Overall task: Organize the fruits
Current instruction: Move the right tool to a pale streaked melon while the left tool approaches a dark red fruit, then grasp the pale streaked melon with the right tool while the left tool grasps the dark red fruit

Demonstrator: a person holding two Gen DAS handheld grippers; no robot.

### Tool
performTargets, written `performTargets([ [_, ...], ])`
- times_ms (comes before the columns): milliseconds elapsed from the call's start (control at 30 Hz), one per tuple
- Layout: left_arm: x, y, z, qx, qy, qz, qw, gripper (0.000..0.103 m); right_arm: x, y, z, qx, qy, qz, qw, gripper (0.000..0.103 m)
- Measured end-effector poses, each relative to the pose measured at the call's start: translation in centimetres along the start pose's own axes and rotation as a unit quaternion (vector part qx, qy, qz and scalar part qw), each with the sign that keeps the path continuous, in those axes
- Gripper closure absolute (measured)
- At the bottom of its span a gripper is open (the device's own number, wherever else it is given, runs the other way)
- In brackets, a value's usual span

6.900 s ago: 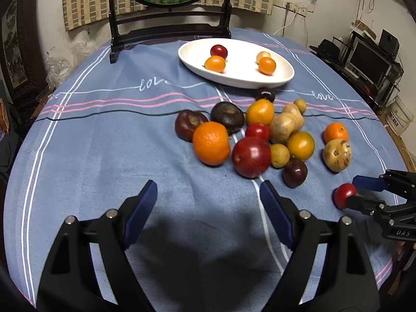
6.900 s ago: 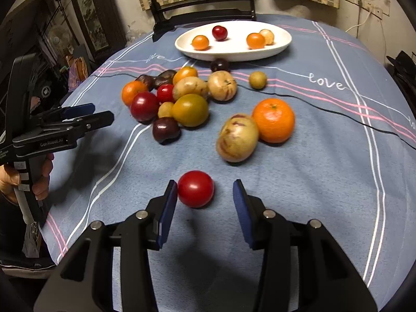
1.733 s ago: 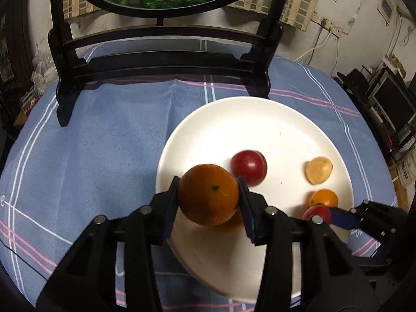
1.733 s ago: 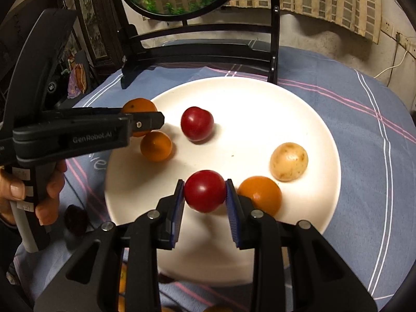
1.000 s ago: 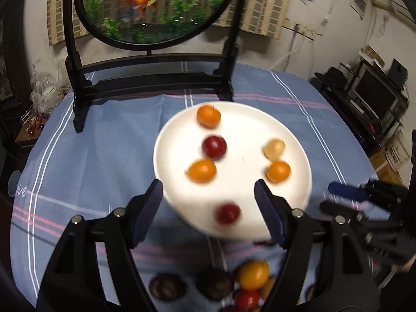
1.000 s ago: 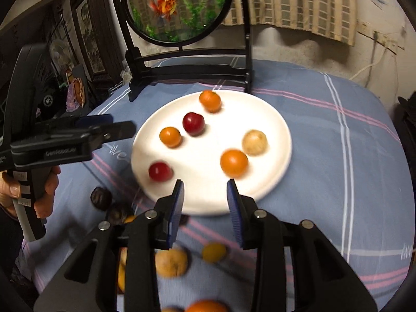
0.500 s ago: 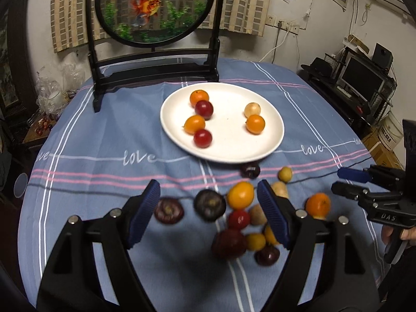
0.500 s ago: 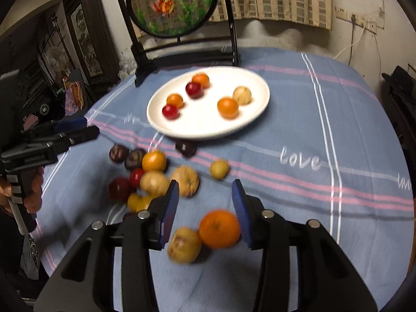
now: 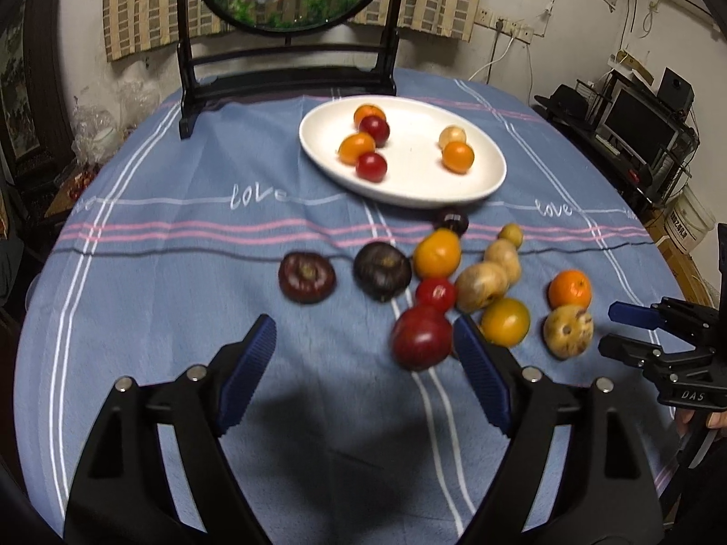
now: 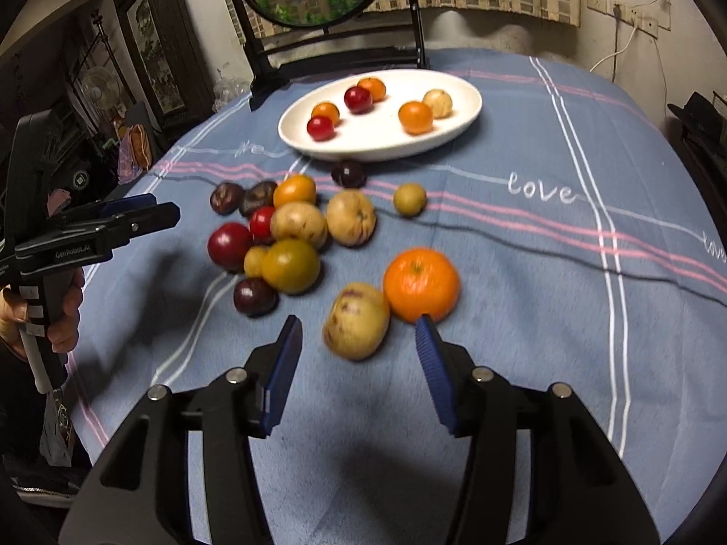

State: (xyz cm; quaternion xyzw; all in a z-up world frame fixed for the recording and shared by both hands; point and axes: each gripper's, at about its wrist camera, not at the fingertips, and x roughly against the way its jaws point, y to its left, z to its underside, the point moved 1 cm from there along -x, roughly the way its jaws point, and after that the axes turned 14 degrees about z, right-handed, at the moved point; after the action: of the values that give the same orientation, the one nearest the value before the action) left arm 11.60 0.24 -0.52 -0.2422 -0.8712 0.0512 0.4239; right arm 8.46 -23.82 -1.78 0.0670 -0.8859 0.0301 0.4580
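Note:
A white plate [image 9: 418,172] [image 10: 377,138] at the back of the blue tablecloth holds several small red, orange and pale fruits. Nearer lie several loose fruits, among them two dark plums [image 9: 306,277], a big red fruit [image 9: 420,338], an orange [image 10: 420,284] and a pale speckled fruit [image 10: 356,320]. My left gripper [image 9: 363,340] hangs over the cloth, jaws opening and empty, the red fruit just ahead of its right finger. My right gripper [image 10: 359,340] is opening too, with the speckled fruit just ahead between its tips, untouched.
A black wooden stand with a round goldfish panel [image 9: 291,86] rises behind the plate. A hand [image 10: 68,313] holds the left gripper's handle at the left table edge. Shelves with a monitor [image 9: 645,131] stand off the right side.
Both grippers have drawn back from the plate to the loose fruit, leaving an orange and a red fruit on it. Both pairs of jaws stand wider than a second ago.

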Motion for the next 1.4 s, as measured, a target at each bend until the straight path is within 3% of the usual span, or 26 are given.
performTargets([
  [467, -2.1, 0.5, 2.4, 0.004, 0.02, -0.01, 0.9997, 0.021, -3.0, 0.8, 0.8, -0.008, 0.039, -0.003, 0.999, 0.05],
  [800, -2.7, 1.0, 2.3, 0.012, 0.027, -0.01, 0.9995, 0.02, -4.4, 1.1, -0.3, -0.048, 0.041, -0.019, 0.998, 0.05],
  [1033, -3.0, 0.9, 2.1, 0.01, 0.03, -0.005, 0.9995, 0.02, -4.4, 0.8, -0.3, -0.065, 0.033, -0.016, 0.997, 0.066],
  [1400, -5.4, -0.7, 2.5, -0.018, 0.059, 0.005, 0.9981, 0.022, -4.1, 0.6, 0.5, -0.06, 0.029, -0.026, 0.997, 0.066],
])
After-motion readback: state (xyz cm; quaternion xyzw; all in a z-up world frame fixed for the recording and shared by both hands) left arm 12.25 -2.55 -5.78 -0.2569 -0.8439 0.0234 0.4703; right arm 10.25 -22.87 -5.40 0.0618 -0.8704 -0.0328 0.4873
